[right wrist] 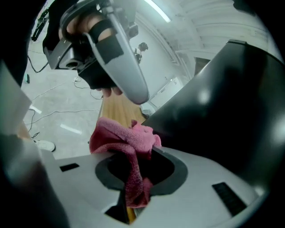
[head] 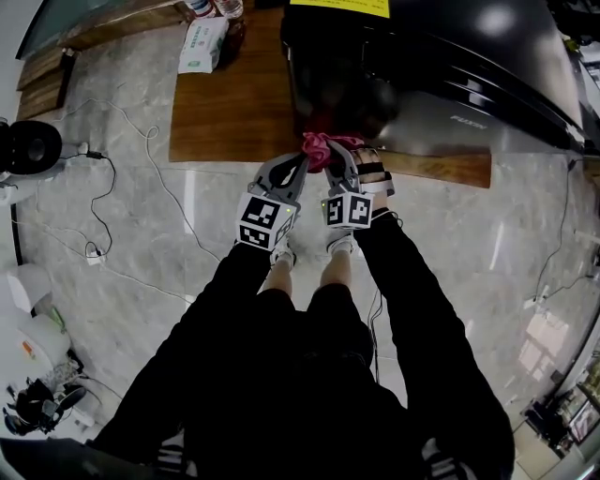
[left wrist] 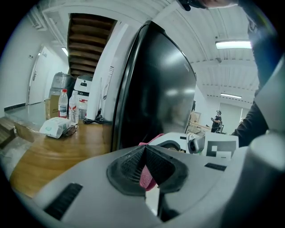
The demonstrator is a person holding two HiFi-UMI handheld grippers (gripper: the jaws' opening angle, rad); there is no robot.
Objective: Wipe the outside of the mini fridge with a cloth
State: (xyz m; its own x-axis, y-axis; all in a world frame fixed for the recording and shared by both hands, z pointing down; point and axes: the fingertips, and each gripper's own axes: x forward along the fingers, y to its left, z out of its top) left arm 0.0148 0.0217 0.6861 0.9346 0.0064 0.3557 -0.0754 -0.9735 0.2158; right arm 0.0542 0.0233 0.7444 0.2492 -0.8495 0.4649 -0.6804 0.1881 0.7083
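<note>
The black mini fridge (head: 422, 66) stands on a wooden platform (head: 225, 103). A pink cloth (head: 322, 148) is bunched against its lower front corner. My left gripper (head: 302, 161) and right gripper (head: 336, 155) meet at the cloth, side by side. In the left gripper view my left gripper (left wrist: 146, 153) is shut with a strip of the cloth (left wrist: 146, 176) between its pads, and the fridge (left wrist: 156, 89) rises just ahead. In the right gripper view my right gripper (right wrist: 133, 164) is shut on the cloth (right wrist: 129, 142), close to the fridge (right wrist: 222, 107).
A pack of wipes (head: 202, 45) and bottles (head: 214, 7) sit on the platform's far left. Cables (head: 141, 159) trail over the marble floor. A round black device (head: 28, 145) stands at the left. The person's feet (head: 281, 253) are just behind the grippers.
</note>
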